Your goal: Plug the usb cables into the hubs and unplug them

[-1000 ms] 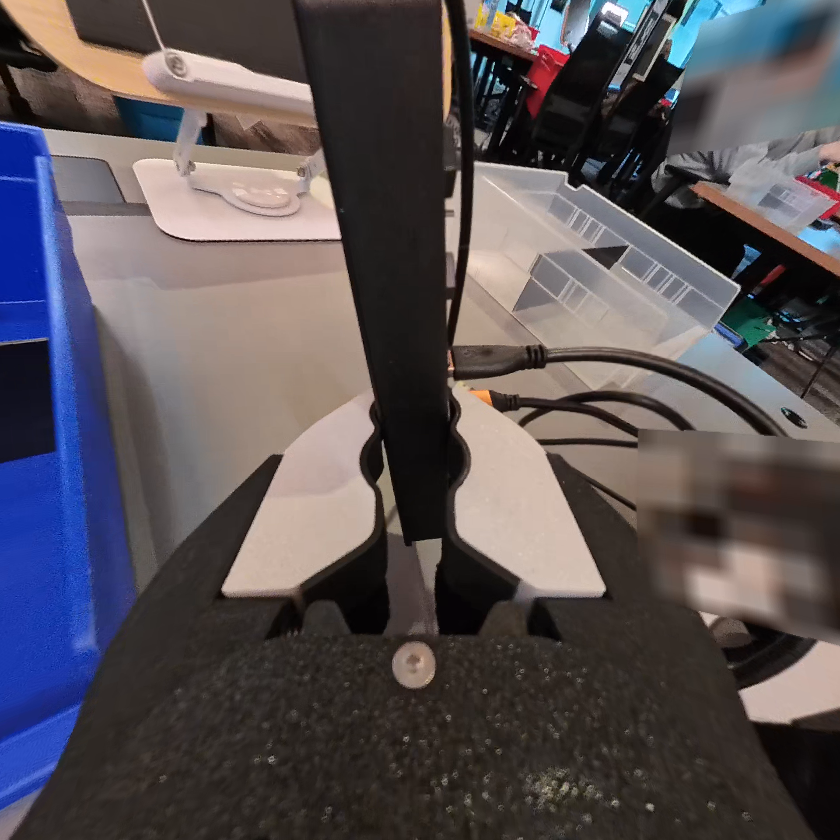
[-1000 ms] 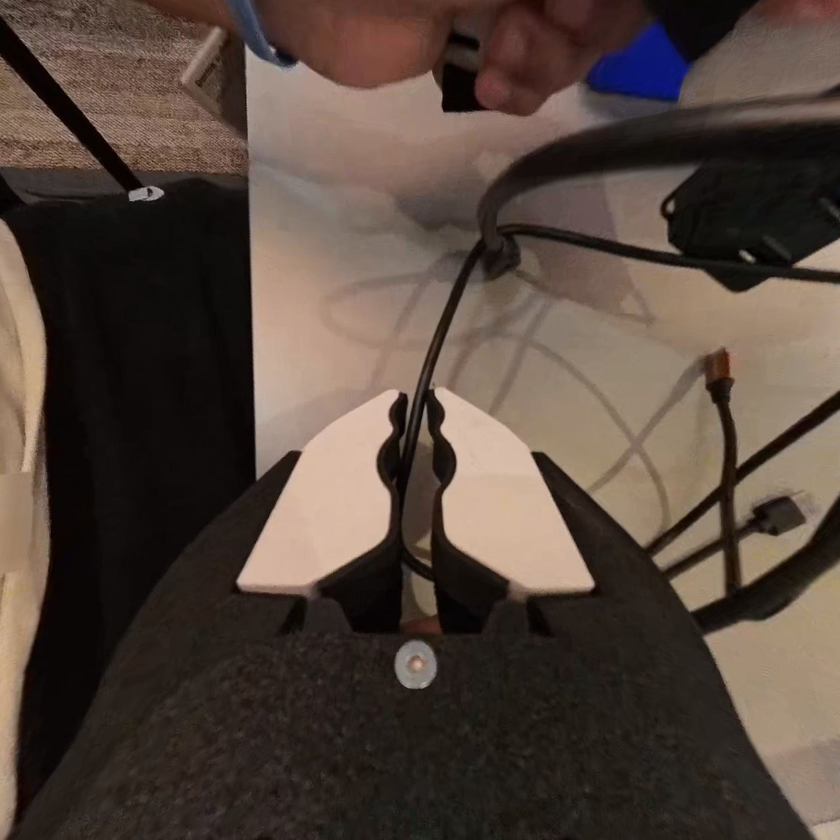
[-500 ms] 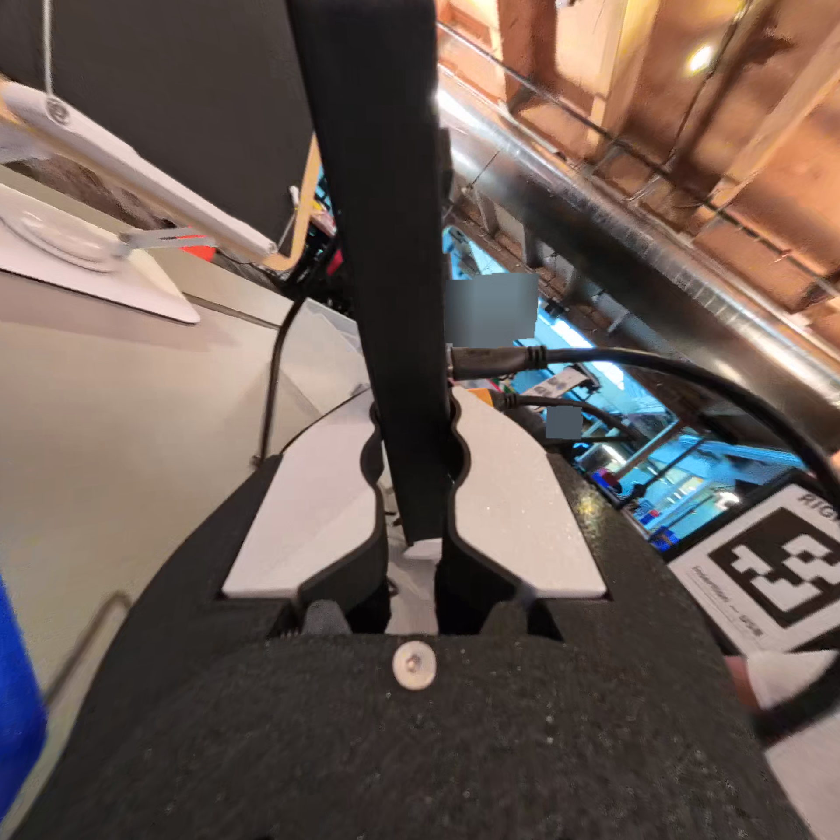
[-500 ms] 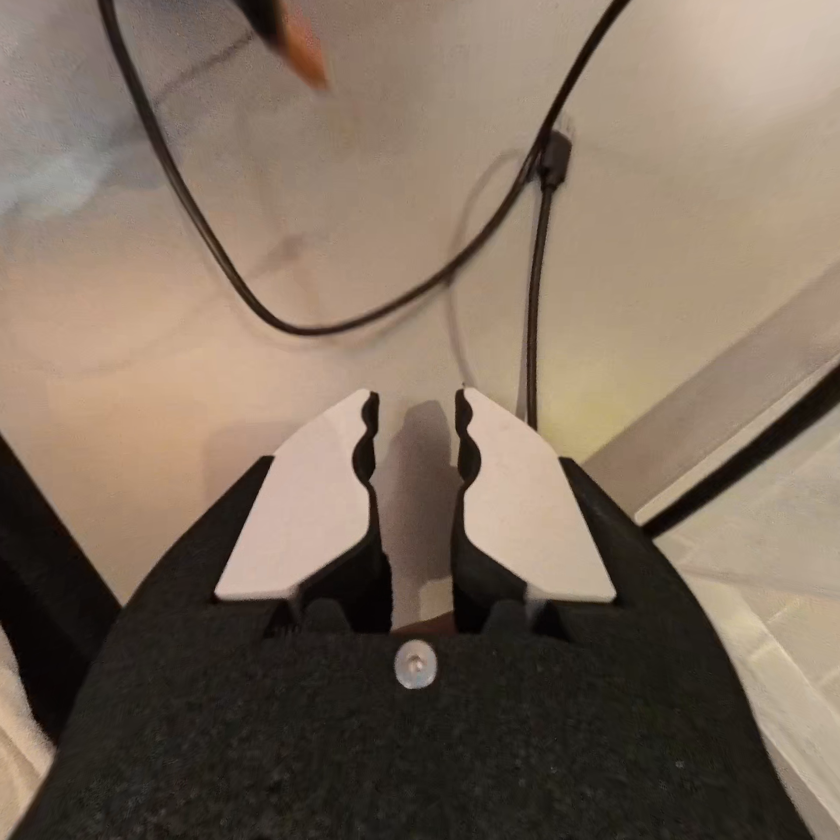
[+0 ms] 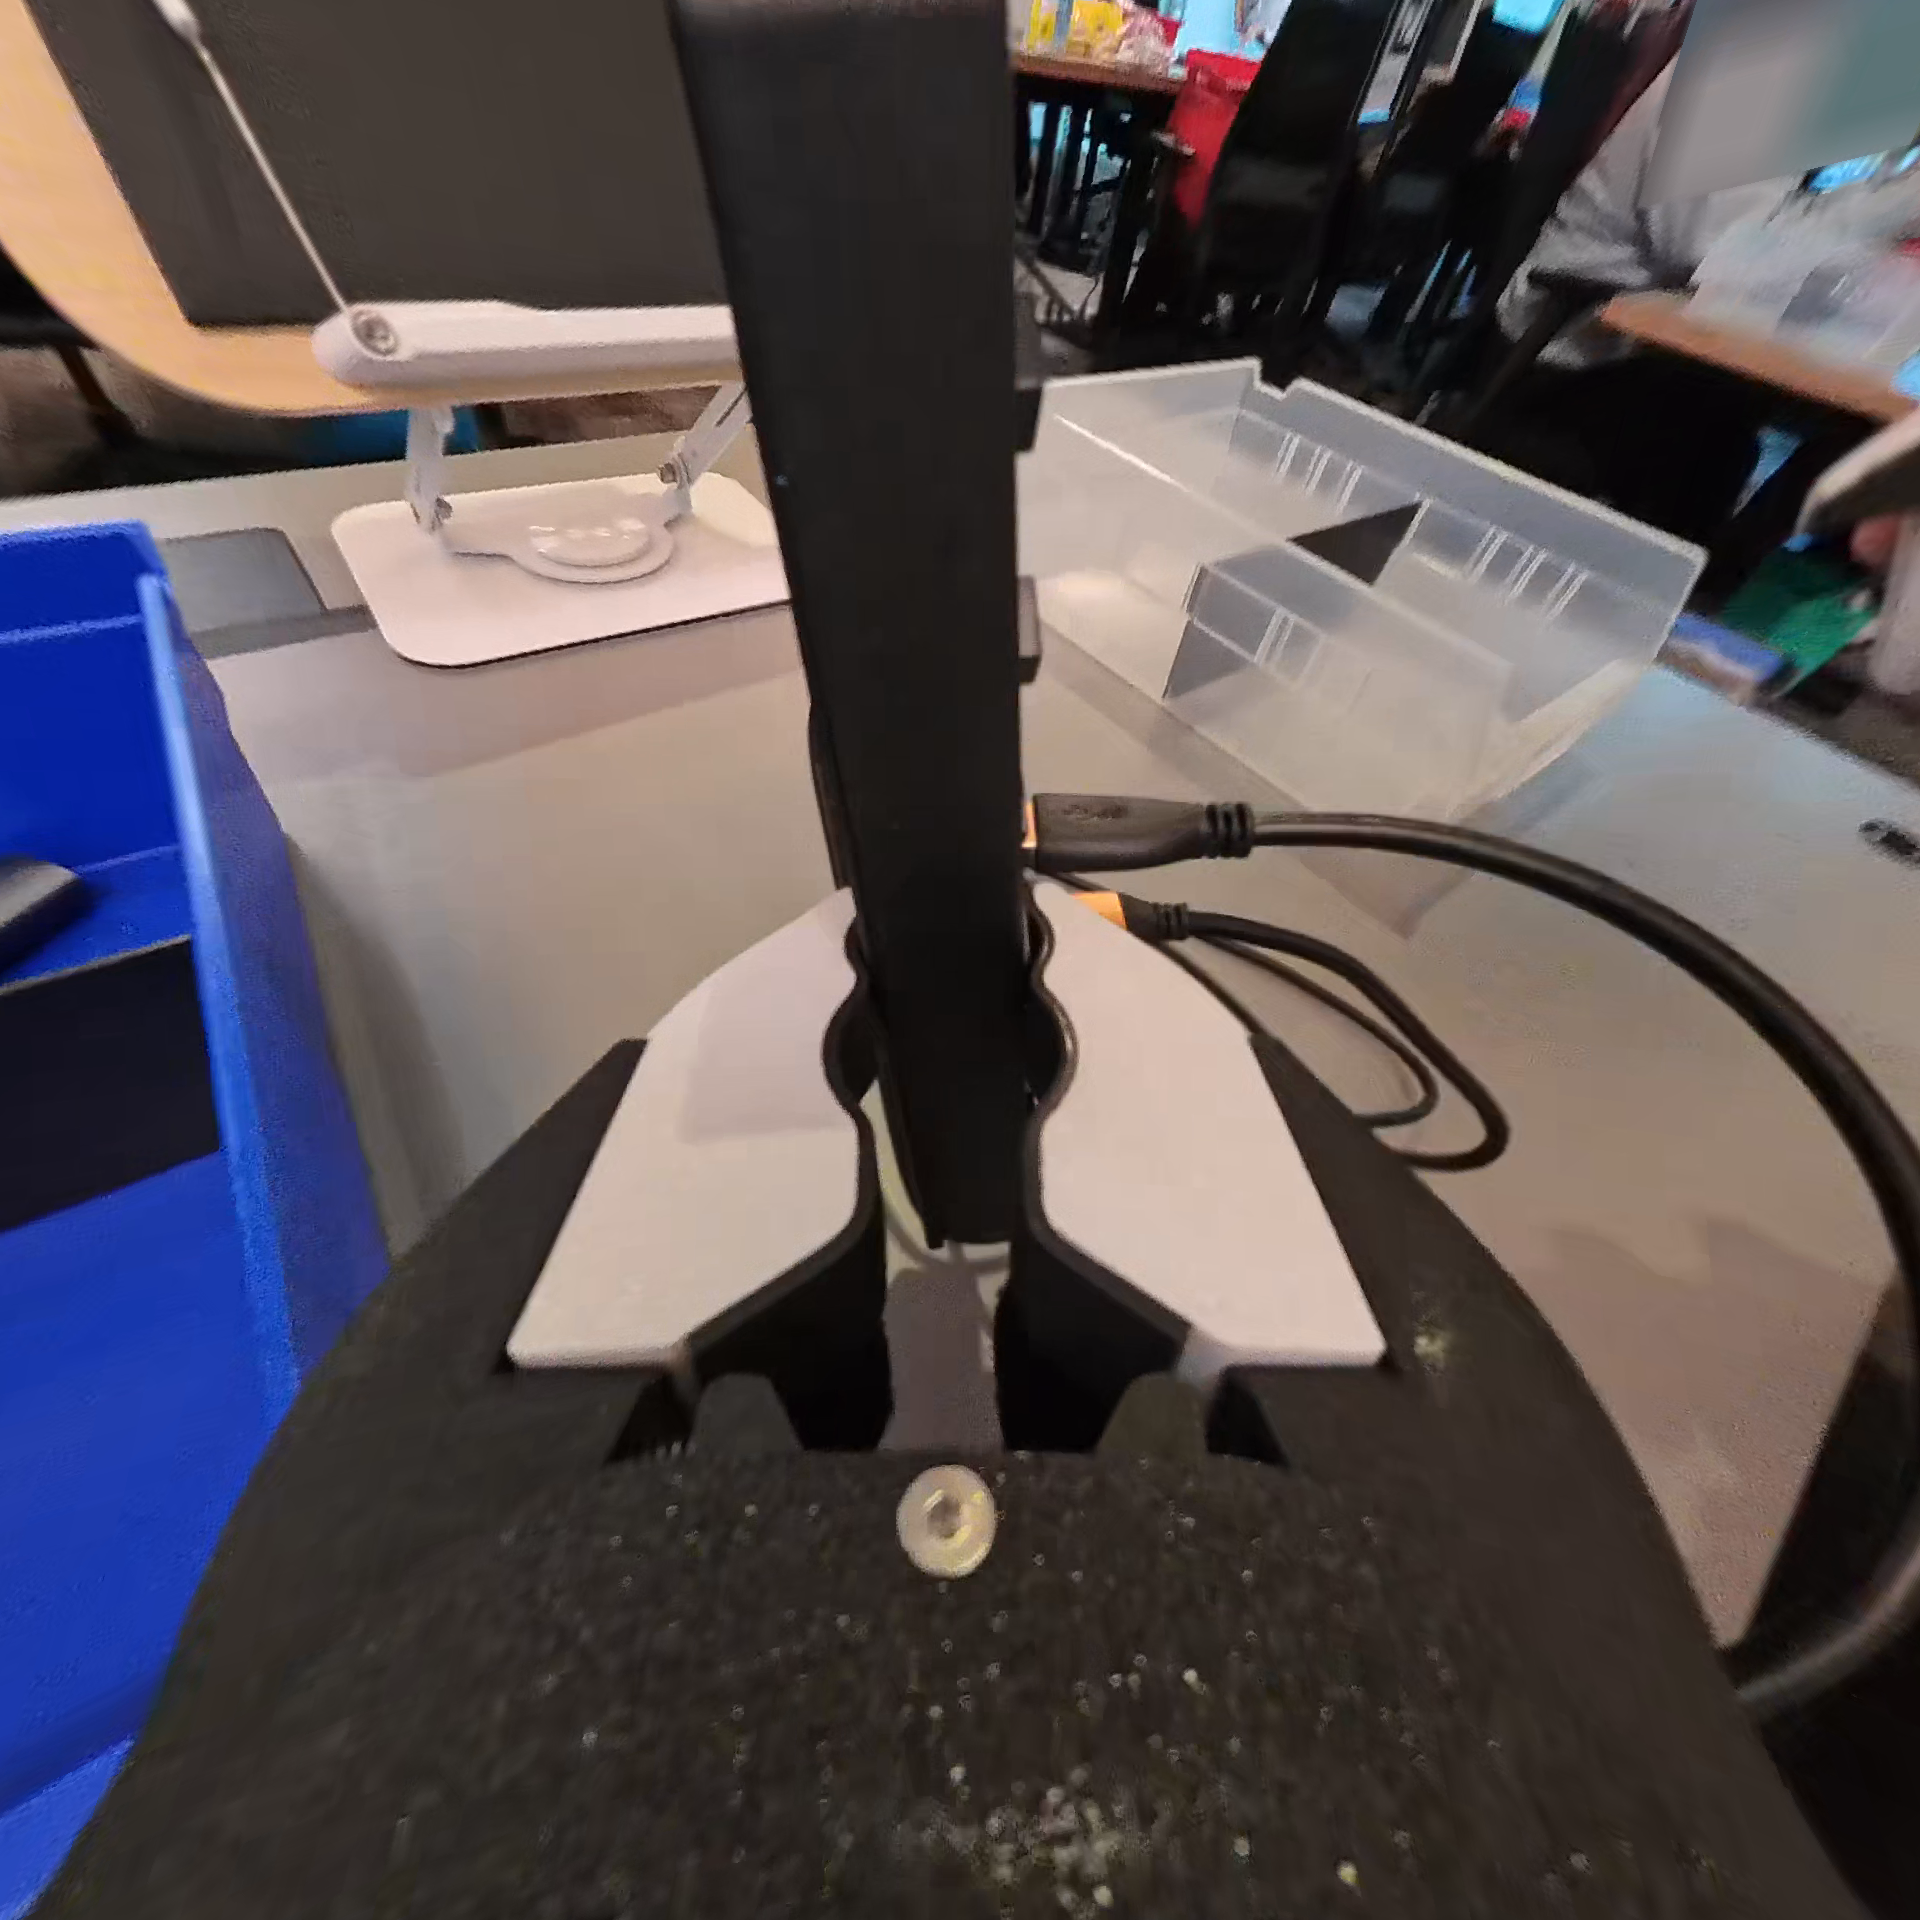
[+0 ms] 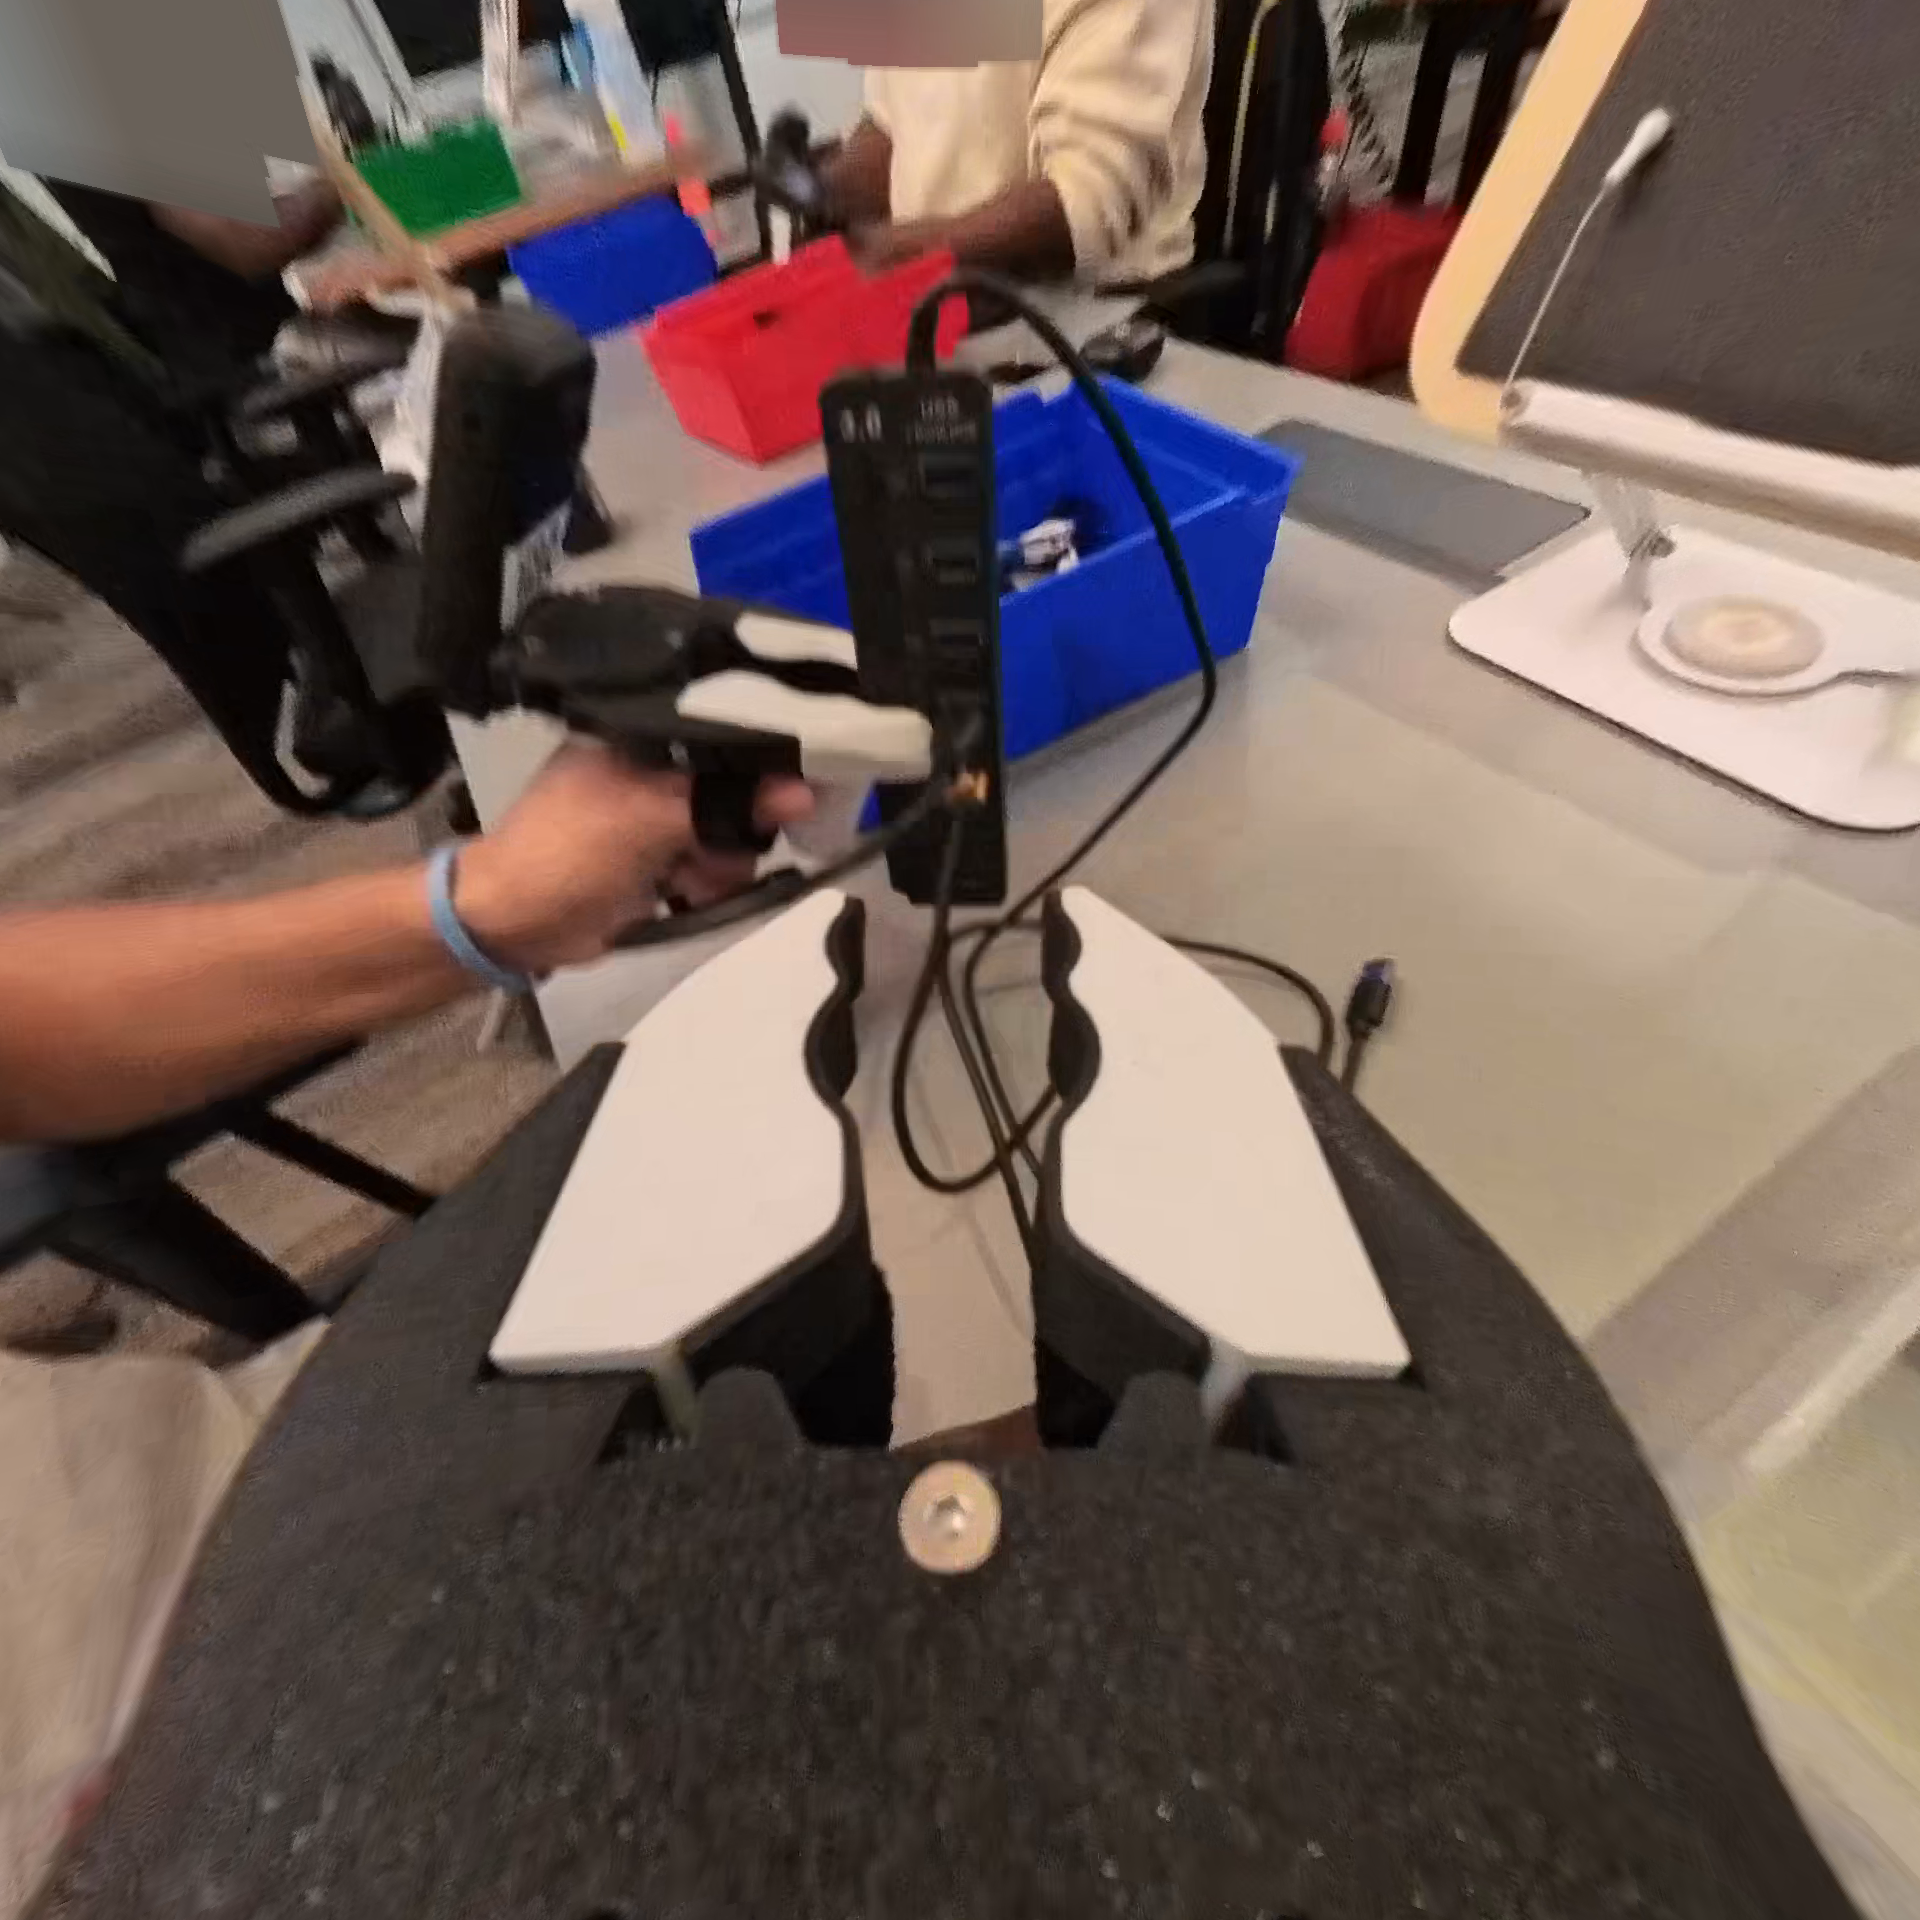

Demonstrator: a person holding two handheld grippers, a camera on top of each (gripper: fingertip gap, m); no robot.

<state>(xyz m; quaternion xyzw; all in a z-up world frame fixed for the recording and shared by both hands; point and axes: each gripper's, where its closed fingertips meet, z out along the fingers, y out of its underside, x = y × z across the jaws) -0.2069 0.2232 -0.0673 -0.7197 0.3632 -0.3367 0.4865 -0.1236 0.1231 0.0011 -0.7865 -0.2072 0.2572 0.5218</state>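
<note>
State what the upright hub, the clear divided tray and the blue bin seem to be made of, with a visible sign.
Hub: apparently matte black plastic, dull and glare-free. Clear divided tray: translucent moulded plastic; its dividers show through the walls. Blue bin: opaque plastic, probably; uniform colour, faint sheen.

I see the hub (image 5: 883,582), a long black bar, standing upright through the middle of the left wrist frame; in the right wrist frame it (image 6: 920,623) sits upper centre, ports facing me. Two cables are plugged into its right edge, right of centre in the left wrist frame: a thick black cable (image 5: 1122,831) above and a thinner orange-collared cable (image 5: 1117,912) just below it. A loose black plug (image 6: 1369,1003) lies on the table, right of centre.
</note>
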